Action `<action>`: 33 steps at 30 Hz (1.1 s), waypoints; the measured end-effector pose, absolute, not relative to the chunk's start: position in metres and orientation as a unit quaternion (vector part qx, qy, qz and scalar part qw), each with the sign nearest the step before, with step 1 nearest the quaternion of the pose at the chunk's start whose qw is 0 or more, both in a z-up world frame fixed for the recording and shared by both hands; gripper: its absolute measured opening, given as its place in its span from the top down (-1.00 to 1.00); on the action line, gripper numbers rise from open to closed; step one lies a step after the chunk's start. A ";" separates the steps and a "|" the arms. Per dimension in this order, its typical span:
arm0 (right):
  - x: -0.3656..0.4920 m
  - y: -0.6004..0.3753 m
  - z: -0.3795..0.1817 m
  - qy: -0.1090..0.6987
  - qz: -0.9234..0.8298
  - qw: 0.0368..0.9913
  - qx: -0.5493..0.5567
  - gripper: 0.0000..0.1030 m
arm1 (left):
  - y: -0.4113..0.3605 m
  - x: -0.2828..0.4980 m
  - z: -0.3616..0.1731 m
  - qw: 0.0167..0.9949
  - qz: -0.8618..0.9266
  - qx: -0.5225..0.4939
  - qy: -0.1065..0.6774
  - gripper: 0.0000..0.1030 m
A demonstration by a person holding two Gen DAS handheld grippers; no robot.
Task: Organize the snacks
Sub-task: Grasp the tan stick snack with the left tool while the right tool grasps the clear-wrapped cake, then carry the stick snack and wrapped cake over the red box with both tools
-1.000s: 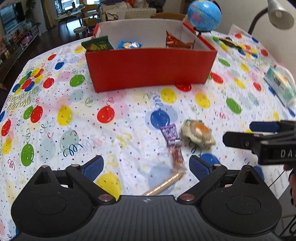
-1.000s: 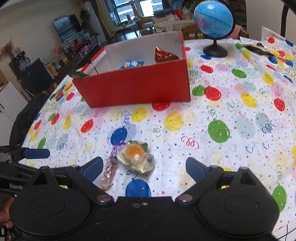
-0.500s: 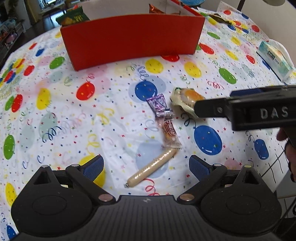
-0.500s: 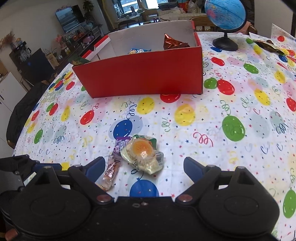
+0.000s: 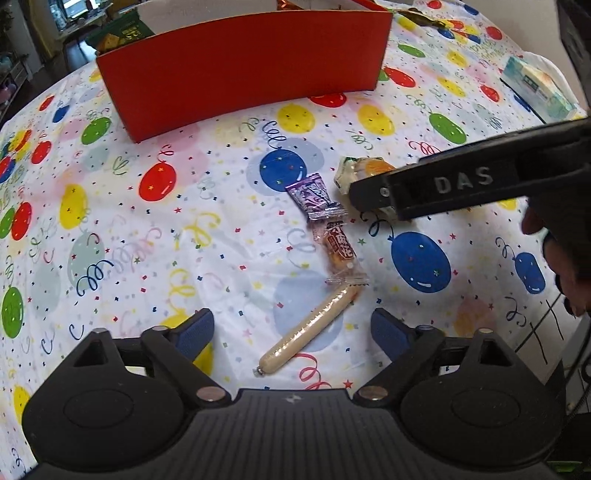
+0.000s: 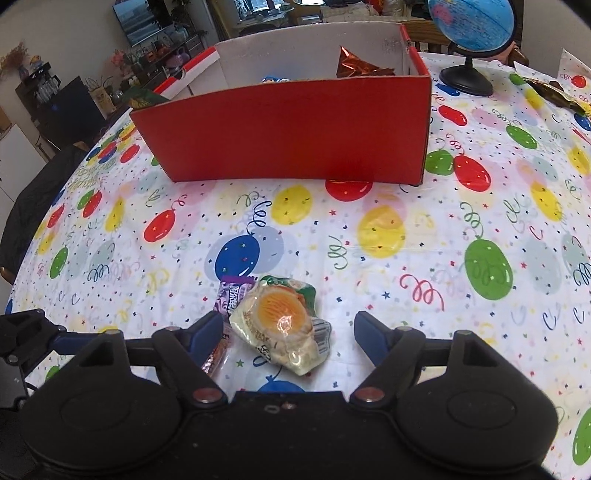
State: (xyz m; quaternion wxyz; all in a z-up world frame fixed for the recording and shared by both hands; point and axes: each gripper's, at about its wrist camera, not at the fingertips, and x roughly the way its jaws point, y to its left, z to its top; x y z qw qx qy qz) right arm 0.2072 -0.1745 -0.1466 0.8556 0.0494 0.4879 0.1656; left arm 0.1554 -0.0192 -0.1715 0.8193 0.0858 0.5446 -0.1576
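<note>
A red box [image 5: 243, 62] [image 6: 291, 129] with several snacks inside stands at the back of the table. Loose snacks lie in front of it: a tan sausage stick [image 5: 310, 328], a clear brown-label packet [image 5: 340, 251], a purple packet [image 5: 312, 195] [image 6: 232, 299] and a clear pack with an orange centre [image 6: 284, 328] [image 5: 364, 170]. My left gripper [image 5: 291, 332] is open, with the sausage stick between its fingers. My right gripper [image 6: 290, 332] is open around the orange-centre pack; its side shows in the left wrist view [image 5: 461, 184].
A balloon-print cloth [image 6: 406, 236] covers the table. A blue globe [image 6: 472, 29] stands right of the box. A tissue pack [image 5: 539, 88] lies at the far right, and a dark wrapper [image 6: 554, 92] beyond it. The table's near edge lies at the right [image 5: 554, 332].
Both grippers have moved forward and down to the loose snacks. The sausage stick now lies between my left fingers and the orange-centre pack between my right fingers.
</note>
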 end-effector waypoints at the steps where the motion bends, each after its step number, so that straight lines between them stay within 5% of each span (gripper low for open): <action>1: 0.208 -0.174 -0.148 0.490 0.165 0.855 0.050 -0.45 | -0.019 0.156 -0.172 0.818 -0.160 0.089 0.545 -0.58; 4: 0.211 -0.172 -0.151 0.493 0.168 0.852 0.048 -0.38 | -0.018 0.156 -0.175 0.815 -0.164 0.091 0.548 -0.27; 9: 0.212 -0.168 -0.153 0.496 0.171 0.850 0.048 -0.37 | -0.019 0.154 -0.174 0.812 -0.191 0.096 0.544 -0.20; 14: 0.211 -0.165 -0.155 0.499 0.177 0.846 0.053 -0.13 | -0.028 0.151 -0.172 0.809 -0.211 0.107 0.539 -0.04; 24: 0.206 -0.169 -0.153 0.496 0.161 0.852 0.048 -0.06 | -0.027 0.153 -0.170 0.816 -0.194 0.093 0.536 0.72; 33: 0.190 -0.188 -0.144 0.491 0.143 0.855 0.081 -0.04 | -0.001 0.161 -0.168 0.814 -0.142 -0.008 0.564 0.80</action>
